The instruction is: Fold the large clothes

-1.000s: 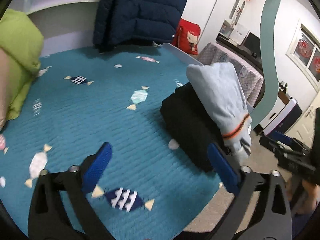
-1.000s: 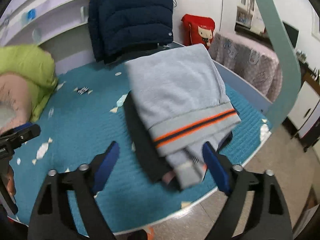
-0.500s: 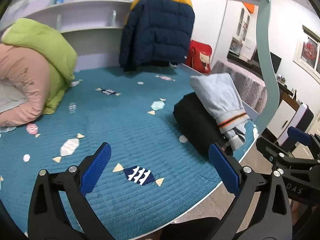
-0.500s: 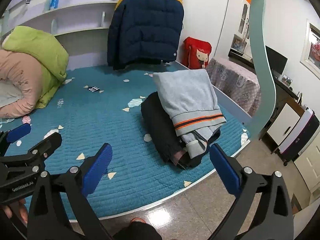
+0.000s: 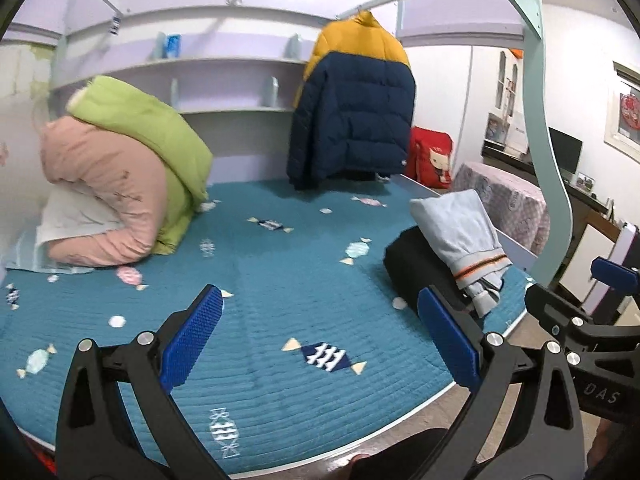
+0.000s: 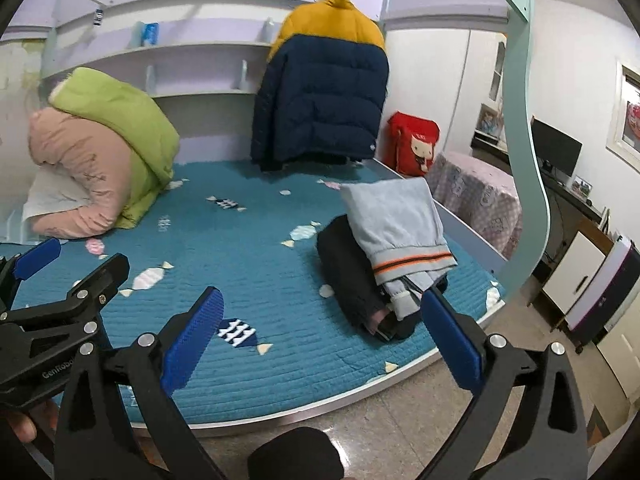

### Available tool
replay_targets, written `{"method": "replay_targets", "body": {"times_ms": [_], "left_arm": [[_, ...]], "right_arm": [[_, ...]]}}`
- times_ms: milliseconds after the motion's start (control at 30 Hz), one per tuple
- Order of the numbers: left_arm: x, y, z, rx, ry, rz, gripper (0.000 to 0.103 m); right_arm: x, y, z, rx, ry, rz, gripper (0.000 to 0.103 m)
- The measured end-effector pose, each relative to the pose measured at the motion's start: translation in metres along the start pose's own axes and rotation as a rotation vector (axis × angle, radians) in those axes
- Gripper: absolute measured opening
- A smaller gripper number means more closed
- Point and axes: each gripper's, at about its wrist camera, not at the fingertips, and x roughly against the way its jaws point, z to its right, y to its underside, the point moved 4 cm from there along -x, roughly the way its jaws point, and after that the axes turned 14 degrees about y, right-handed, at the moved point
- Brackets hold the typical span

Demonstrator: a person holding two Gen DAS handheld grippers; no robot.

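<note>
Folded pale-grey sweatpants with an orange-striped cuff (image 6: 400, 224) lay atop a folded black garment (image 6: 348, 280) near the teal quilted bed (image 5: 280, 272) edge. Both grippers, left (image 5: 320, 338) and right (image 6: 324, 338), hung empty, jaws wide (seemingly between garments); fetching another comes next.

Quilted cloth bedspread (image 5: 260, 280); soft matt knit grey garment (image 6: 400, 216).
</note>
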Motion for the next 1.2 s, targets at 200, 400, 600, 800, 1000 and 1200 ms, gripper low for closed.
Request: {"method": "replay_targets", "body": {"times_ms": [200,400,600,800,1000,1200], "left_arm": [[0.048,-0.003,-0.005,-0.019,-0.085,0.062,0.098],[0.1,-0.009,-0.006,-0.051,-0.173,0.139,0.098],[0.144,-0.016,-0.001,-0.065,-0.217,0.193,0.098],[0.179,-0.023,0.003,-0.066,-0.232,0.252,0.098],[0.205,-0.03,0.013,-0.093,-0.237,0.303,0.098],[0.219,-0.035,0.027,-0.125,-0.277,0.317,0.098]], "right_arm": [[0.033,-0.003,-0.009,-0.011,-0.067,0.049,0.095],[0.067,-0.007,-0.014,-0.007,-0.127,0.107,0.095],[0.093,-0.014,-0.016,-0.019,-0.178,0.167,0.095],[0.116,-0.019,-0.011,-0.037,-0.204,0.224,0.095],[0.135,-0.022,-0.001,-0.064,-0.214,0.273,0.095],[0.143,-0.023,0.004,-0.082,-0.216,0.29,0.095]]}}
